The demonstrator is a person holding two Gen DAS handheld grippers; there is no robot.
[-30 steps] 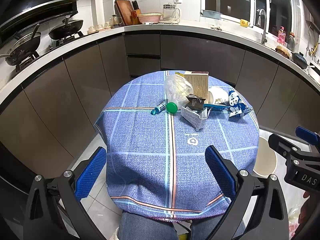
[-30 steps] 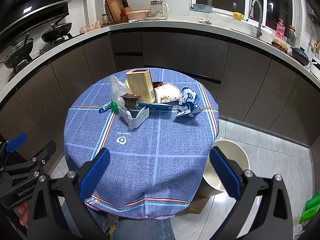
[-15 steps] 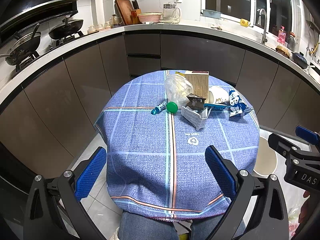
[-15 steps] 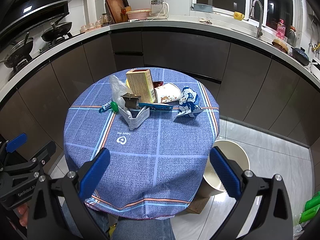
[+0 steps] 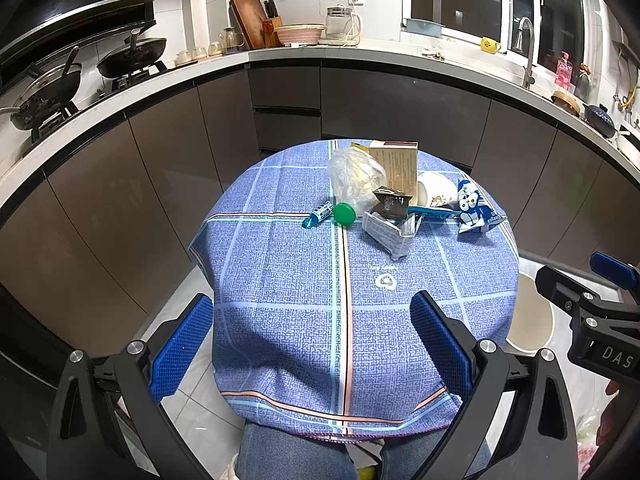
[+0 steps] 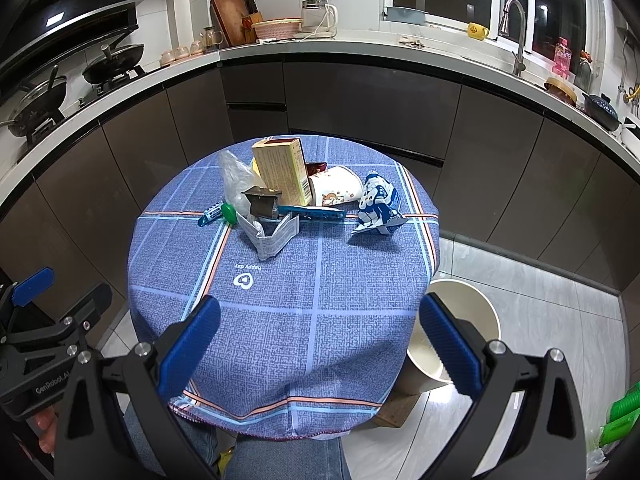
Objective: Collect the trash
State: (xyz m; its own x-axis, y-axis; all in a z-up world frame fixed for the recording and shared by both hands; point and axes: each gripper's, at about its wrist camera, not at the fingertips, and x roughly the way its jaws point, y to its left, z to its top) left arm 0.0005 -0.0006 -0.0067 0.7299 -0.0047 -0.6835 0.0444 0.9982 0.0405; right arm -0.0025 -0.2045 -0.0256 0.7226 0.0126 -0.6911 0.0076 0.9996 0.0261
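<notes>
At the tabletop's (image 6: 320, 300) near edge, both grippers, left (image 5: 312, 344) & right (image 6: 320, 344), hover w/ fingers spread, empty; trash pile (image 6: 280, 200) sits at far side, bin (image 6: 460, 332) on floor at right. Risk: reaching in could topple the upright box (image 6: 284, 172) or roll the green cap (image 6: 229, 213) off.

"GenRobot.AI" on left tongs (image 6: 52, 344)

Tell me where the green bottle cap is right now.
The green bottle cap lies on the blue tablecloth, left of centre in both views, between the small blue tube and the clear plastic bag.
</notes>
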